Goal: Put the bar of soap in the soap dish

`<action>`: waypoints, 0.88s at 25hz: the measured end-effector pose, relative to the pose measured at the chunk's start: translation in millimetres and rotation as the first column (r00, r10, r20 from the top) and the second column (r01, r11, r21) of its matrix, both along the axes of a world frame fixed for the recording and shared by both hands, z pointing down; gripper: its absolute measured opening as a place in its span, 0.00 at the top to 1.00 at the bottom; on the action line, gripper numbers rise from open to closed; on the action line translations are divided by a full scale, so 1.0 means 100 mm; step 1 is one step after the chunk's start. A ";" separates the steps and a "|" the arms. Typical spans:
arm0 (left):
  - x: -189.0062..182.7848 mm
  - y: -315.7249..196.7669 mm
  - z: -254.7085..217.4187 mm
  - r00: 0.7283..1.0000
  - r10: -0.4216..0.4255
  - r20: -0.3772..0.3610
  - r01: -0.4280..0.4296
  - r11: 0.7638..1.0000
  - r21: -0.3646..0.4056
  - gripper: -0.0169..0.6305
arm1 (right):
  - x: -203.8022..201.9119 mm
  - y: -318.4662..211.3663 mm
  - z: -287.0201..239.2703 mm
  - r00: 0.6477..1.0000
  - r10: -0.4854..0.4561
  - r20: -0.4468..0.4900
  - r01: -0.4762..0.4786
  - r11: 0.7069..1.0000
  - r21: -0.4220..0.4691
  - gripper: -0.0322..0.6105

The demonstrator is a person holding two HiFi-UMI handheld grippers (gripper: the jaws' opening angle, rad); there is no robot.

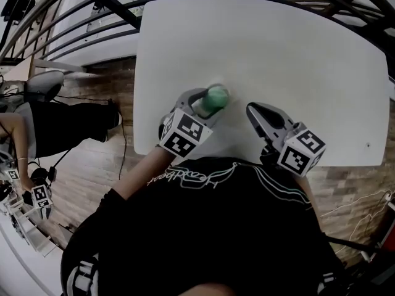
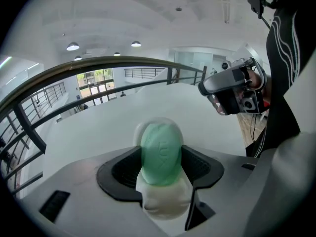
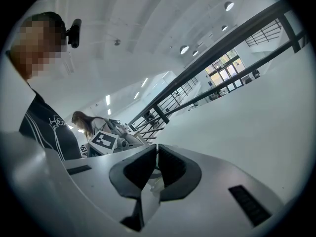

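Observation:
A green oval bar of soap (image 2: 160,144) stands on edge between the black pads of my left gripper (image 2: 161,158), which is shut on it. Under and behind the soap shows a pale, translucent soap dish (image 2: 163,201), right at the jaws. In the head view the soap (image 1: 216,98) and left gripper (image 1: 207,102) are low over the white table (image 1: 296,60), near its front-left part. My right gripper (image 1: 253,111) hangs a little to the right of them, its jaws together and holding nothing (image 3: 157,154). It also appears in the left gripper view (image 2: 232,89).
The white table's left edge (image 1: 137,103) is close to the left gripper, with wooden floor beyond. A dark metal railing (image 1: 111,5) runs behind the table. Another person (image 1: 37,128) stands at the far left by some equipment.

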State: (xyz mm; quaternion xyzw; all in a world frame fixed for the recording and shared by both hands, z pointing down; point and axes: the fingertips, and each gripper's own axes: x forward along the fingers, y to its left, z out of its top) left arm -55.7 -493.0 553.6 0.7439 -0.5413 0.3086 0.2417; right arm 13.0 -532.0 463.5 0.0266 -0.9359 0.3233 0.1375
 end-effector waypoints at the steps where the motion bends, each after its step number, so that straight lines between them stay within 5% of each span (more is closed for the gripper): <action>1: 0.00 0.00 0.00 1.000 0.001 0.001 -0.001 1.000 -0.001 0.57 | 0.00 0.00 0.00 1.000 -0.001 0.000 0.001 1.000 0.000 0.92; 13: 0.03 -0.01 -0.05 1.000 0.016 0.004 -0.016 1.000 0.003 0.57 | -0.06 0.05 0.02 0.998 -0.057 -0.016 0.057 0.998 -0.006 0.92; 22: -0.02 0.09 -0.25 0.998 0.025 -0.063 -0.020 0.997 0.079 0.52 | -0.16 0.28 -0.11 0.998 -0.056 -0.024 0.056 0.998 0.034 0.92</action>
